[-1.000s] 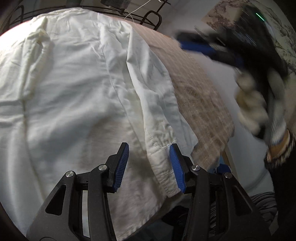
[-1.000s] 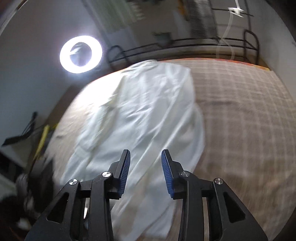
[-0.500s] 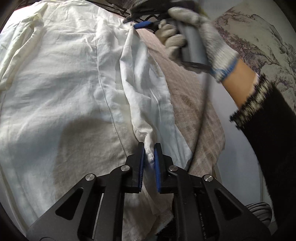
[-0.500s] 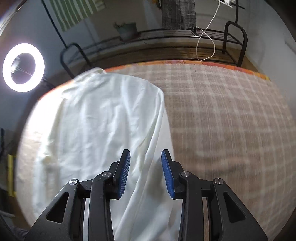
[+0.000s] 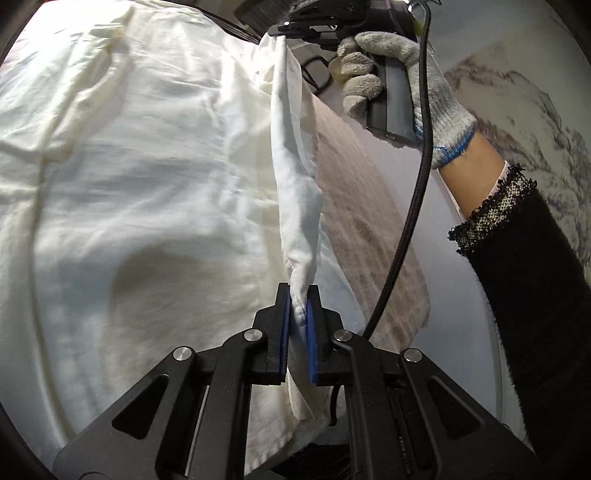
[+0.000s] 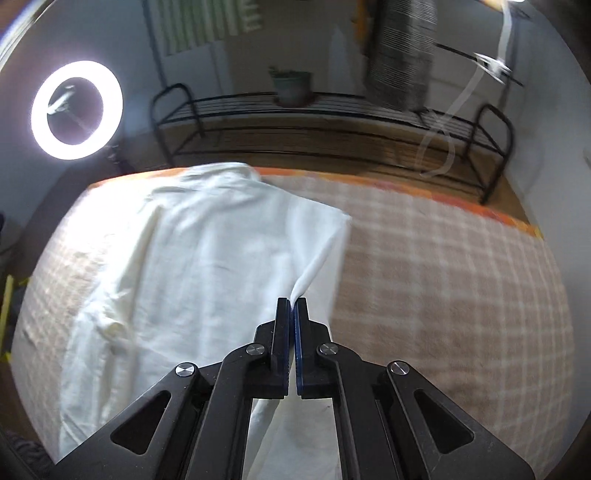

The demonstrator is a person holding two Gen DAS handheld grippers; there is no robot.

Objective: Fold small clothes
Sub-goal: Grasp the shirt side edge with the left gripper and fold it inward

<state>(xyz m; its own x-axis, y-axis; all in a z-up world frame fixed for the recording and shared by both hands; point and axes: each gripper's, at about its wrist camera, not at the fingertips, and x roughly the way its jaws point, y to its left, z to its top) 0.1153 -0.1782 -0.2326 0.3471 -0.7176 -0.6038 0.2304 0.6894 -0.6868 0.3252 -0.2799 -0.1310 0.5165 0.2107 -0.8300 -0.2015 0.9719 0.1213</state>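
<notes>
A white shirt (image 5: 147, 177) lies spread on a checked tablecloth (image 5: 354, 177). My left gripper (image 5: 298, 295) is shut on the shirt's right edge near the hem and holds that edge lifted as a taut ridge. My right gripper (image 6: 293, 304) is shut on the far end of the same edge of the white shirt (image 6: 207, 251). In the left wrist view the right gripper (image 5: 284, 35) shows at the top, held by a gloved hand (image 5: 399, 74), pinching the shirt edge.
The checked tablecloth (image 6: 443, 288) stretches to the right of the shirt. A black metal rack (image 6: 332, 122) stands behind the table. A lit ring light (image 6: 75, 110) is at the far left. A black cable (image 5: 410, 206) hangs from the right gripper.
My left gripper closed on the shirt's near edge. My right gripper moved to the far end of that edge and closed on it. The edge is now lifted between the two.
</notes>
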